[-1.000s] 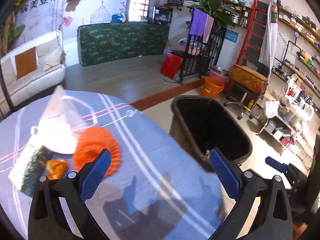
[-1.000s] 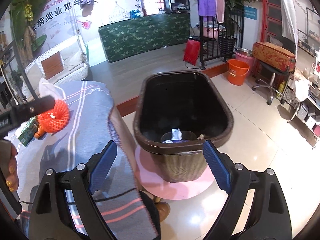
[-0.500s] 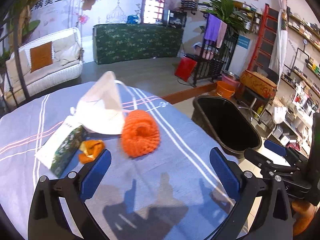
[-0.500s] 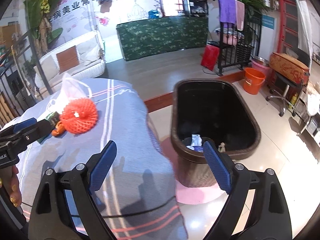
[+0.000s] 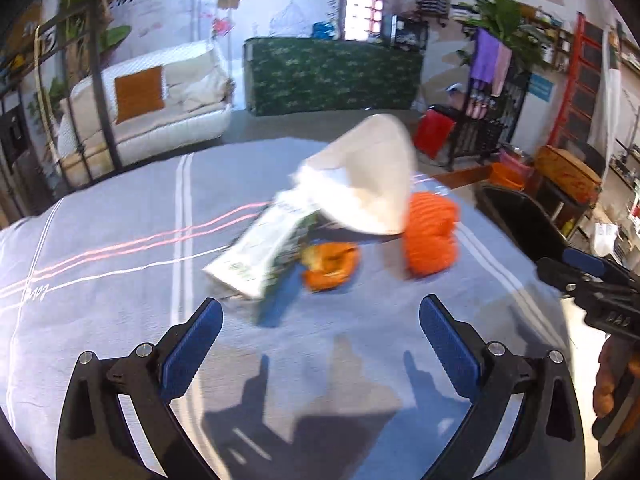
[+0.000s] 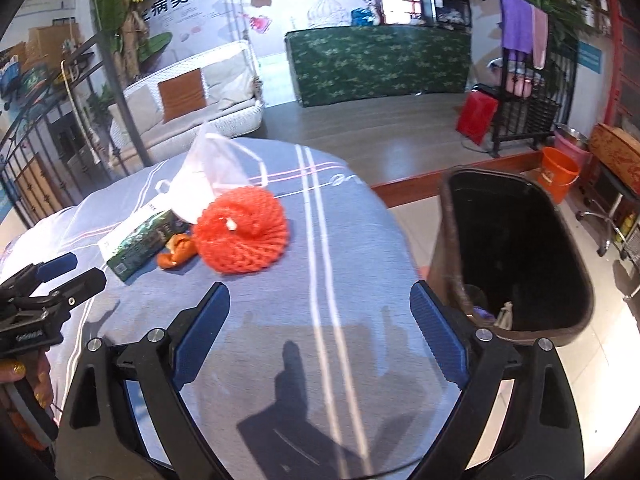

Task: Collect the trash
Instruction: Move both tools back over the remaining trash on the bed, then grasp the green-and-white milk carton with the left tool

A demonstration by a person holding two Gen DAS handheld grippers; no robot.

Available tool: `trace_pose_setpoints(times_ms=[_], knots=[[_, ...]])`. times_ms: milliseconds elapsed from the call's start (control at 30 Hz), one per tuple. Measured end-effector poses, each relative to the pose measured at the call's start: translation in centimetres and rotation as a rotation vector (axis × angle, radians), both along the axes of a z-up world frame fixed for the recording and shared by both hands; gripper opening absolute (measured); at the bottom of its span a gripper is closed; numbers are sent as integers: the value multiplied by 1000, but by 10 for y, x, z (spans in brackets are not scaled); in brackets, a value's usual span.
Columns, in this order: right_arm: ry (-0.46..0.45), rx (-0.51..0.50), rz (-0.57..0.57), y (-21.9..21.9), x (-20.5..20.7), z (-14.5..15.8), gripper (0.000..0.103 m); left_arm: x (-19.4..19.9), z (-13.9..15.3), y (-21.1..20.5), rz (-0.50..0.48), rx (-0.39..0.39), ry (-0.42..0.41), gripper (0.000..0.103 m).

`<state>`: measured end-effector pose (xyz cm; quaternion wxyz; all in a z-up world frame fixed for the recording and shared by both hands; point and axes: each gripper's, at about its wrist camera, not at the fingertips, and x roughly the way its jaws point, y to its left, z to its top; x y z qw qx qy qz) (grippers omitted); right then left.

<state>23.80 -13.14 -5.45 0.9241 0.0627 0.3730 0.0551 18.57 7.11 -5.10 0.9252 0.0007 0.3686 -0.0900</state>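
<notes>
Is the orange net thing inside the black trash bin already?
No, the orange net lies on the blue striped cloth, left of the black bin.

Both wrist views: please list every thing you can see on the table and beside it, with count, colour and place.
Foam net: one, orange-red, table middle.
Plastic bag: one, white, behind the net.
Carton: one, green and white, lying flat, left of the net.
Peel: one, orange, between carton and net.
Tablecloth: one, blue-grey, striped, covering the table.
Bin: one, dark brown, on the floor right of the table, some scraps inside.
Left gripper: open, empty.
Right gripper: open, empty.
</notes>
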Motion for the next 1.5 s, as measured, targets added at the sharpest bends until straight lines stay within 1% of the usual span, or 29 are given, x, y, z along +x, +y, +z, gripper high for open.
trace_pose_setpoints(times_ms=[67,133,233,300,367,400,533,600,633,733,767,867,967,1100,1200,1367,1500], knots=[[5,-3,10,6,2,-2,90,7,-1,14,-2,-21,14,97],[16,1,20,11,3,-4,90,17,0,21,-15,-24,21,97],[31,3,30,16,3,-7,90,34,0,21,-36,22,25,96],[34,-4,31,17,3,-7,90,47,-3,21,-53,38,46,91],[37,-6,28,17,3,-6,90,59,-10,19,-71,52,75,87],[40,-6,26,17,4,-6,90,66,-14,18,-76,65,90,85],[60,4,13,16,7,-9,90,83,-26,11,-105,133,135,79],[69,17,13,17,9,-10,90,94,-33,11,-105,144,174,71],[70,15,14,18,9,-10,90,96,-36,11,-107,143,187,69],[69,2,18,23,10,-11,90,101,-40,7,-111,163,198,63],[71,1,20,24,11,-11,90,101,-42,6,-112,166,198,60],[73,-4,24,26,13,-11,90,96,-42,0,-101,150,181,53],[74,-15,31,29,16,-11,90,92,-41,-1,-89,150,170,53],[67,-29,46,32,19,-9,90,82,-38,4,-77,112,169,52],[63,-31,58,34,24,-6,90,72,-33,9,-51,72,151,51],[64,-15,81,42,36,-5,90,46,-22,23,4,16,113,51],[72,-15,97,52,51,-6,90,37,-16,41,53,-32,87,51]])
